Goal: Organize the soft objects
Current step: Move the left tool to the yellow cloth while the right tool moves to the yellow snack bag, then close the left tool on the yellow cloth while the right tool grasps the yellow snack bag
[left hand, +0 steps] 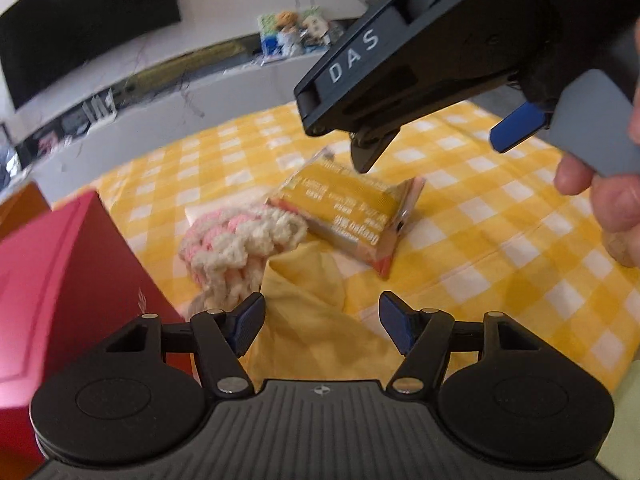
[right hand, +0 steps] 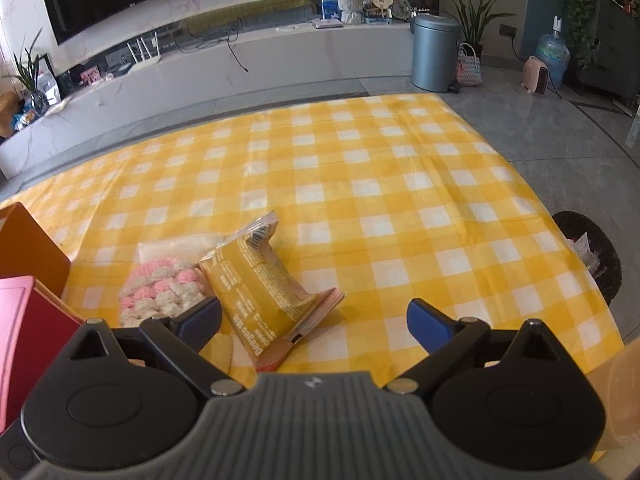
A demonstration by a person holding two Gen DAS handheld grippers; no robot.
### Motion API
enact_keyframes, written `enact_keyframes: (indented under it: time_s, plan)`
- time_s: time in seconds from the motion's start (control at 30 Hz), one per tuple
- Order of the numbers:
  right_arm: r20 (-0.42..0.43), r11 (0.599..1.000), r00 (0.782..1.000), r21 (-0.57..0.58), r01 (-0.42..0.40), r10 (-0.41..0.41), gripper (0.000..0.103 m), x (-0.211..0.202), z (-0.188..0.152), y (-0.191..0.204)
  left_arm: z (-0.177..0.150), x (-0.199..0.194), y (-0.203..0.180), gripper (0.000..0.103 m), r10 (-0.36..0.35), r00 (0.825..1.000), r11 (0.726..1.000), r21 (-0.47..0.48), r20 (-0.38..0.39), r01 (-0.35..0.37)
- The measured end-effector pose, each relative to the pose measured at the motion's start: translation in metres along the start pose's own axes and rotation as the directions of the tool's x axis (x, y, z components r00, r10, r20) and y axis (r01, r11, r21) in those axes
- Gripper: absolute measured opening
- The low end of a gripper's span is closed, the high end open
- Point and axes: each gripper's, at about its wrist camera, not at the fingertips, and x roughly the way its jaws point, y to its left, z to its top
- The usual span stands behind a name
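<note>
Left wrist view: my left gripper [left hand: 322,322] has fingers spread, empty, yellow cloth [left hand: 308,280] just beyond the tips. Right gripper [right hand: 314,320] spread too, hovering over the snack packet [right hand: 260,292]. Pink-white knit piece [right hand: 160,290] lies left of the packet, red box [left hand: 60,280] at near left. Looks like approach step; next I'd lower and pinch one item.

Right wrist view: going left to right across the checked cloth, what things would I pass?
Orange box → red box → pink-and-white knitted piece → yellow packet → bare checked cloth → black bin off the table's edge.
</note>
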Motion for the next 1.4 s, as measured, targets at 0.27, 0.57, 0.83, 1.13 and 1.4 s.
enact_keyframes:
  time_s: [0.27, 0.57, 0.83, 1.13, 1.4]
  plan:
    - [-0.027, 0.997, 1.0, -0.083, -0.01, 0.007, 0.097, 0.031, 0.001, 0.021, -0.012, 0.012, 0.013, 0.067, 0.021, 1.0, 0.99, -0.139, 0.008, -0.019]
    - [-0.047, 0.996, 0.998, -0.085, 0.038, -0.042, 0.097, 0.055, -0.004, 0.025, -0.024, 0.001, 0.01, 0.008, 0.091, 0.994, 0.988, -0.134, 0.064, -0.082]
    - [-0.129, 0.995, 0.991, -0.102, 0.018, -0.031, 0.083, 0.081, -0.01, 0.036, -0.027, -0.003, 0.009, 0.004, 0.043, 0.996, 0.994, -0.105, 0.075, -0.035]
    - [-0.167, 0.996, 0.985, -0.088, 0.031, -0.046, 0.05, 0.066, -0.011, 0.026, -0.027, -0.005, 0.013, 0.003, -0.008, 0.998, 0.994, -0.11, 0.07, 0.015]
    - [-0.2, 0.992, 0.973, -0.075, 0.103, -0.116, 0.07, 0.06, -0.018, 0.004, -0.024, -0.003, 0.021, 0.003, -0.019, 0.997, 0.993, -0.111, 0.071, 0.027]
